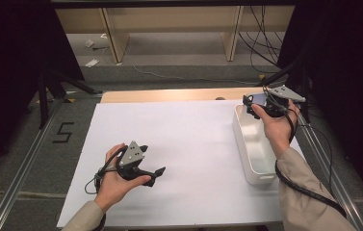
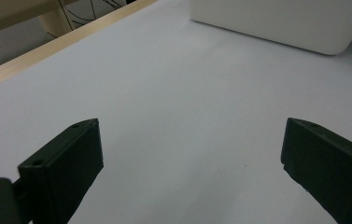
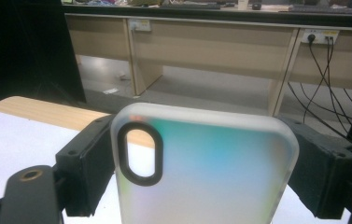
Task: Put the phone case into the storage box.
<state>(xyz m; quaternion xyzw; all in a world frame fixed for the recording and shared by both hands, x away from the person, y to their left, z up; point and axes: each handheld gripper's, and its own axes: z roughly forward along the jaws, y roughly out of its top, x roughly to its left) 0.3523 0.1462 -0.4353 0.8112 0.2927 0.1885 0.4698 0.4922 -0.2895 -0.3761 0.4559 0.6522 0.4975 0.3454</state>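
Note:
A translucent phone case (image 3: pixel 211 177) with a black-rimmed camera cutout and a teal-to-pink sheen stands upright between the pads of my right gripper (image 3: pixel 201 156), which is shut on its two long sides. In the high view, my right gripper (image 1: pixel 261 103) holds the phone case (image 1: pixel 256 99) over the far end of a white bin (image 1: pixel 246 159) at the table's right. My left gripper (image 1: pixel 157 175) rests low at the front left of the white sheet. In its own view, my left gripper (image 2: pixel 192 154) has its jaws wide apart, with bare sheet between them.
The white bin (image 2: pixel 281 23) stands ahead of the left gripper. A white sheet (image 1: pixel 184 144) covers the table, with a wooden edge (image 1: pixel 169 95) showing at the back. Desk legs and cables lie on the floor beyond. Metal rails run along both sides.

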